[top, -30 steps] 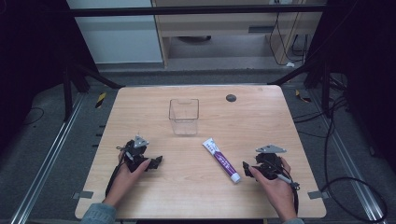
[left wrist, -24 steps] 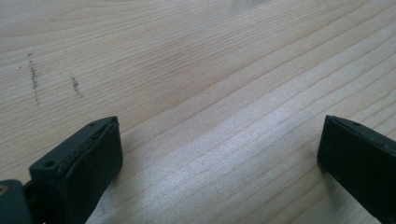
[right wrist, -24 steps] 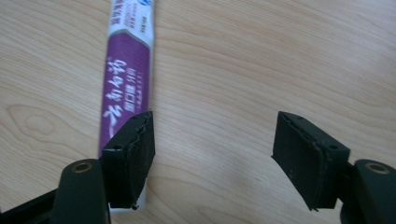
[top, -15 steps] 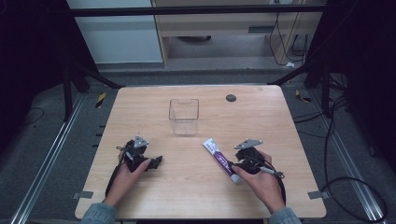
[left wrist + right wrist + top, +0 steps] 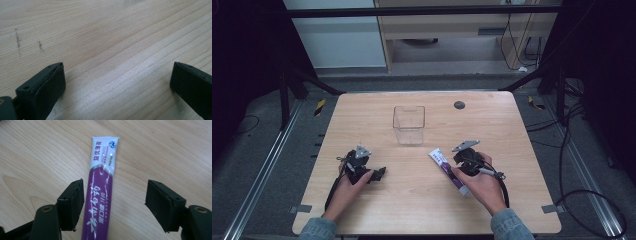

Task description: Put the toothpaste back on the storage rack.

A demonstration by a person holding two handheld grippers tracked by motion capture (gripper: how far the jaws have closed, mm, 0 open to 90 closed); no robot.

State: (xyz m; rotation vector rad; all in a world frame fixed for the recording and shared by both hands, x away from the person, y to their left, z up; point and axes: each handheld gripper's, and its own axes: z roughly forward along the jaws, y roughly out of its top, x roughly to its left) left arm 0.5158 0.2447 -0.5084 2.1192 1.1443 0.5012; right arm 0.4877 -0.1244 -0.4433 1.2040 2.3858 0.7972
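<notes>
My right tongs [image 5: 115, 205] are spread wide over one tube [image 5: 100, 195], which lies flat on the desk [image 5: 422, 205] between the jaws, just beside one of them, grasping nothing. My left tongs [image 5: 117, 85] are also spread, over bare wood. One clear box [image 5: 409, 125] stands behind. Two tongs total.
</notes>
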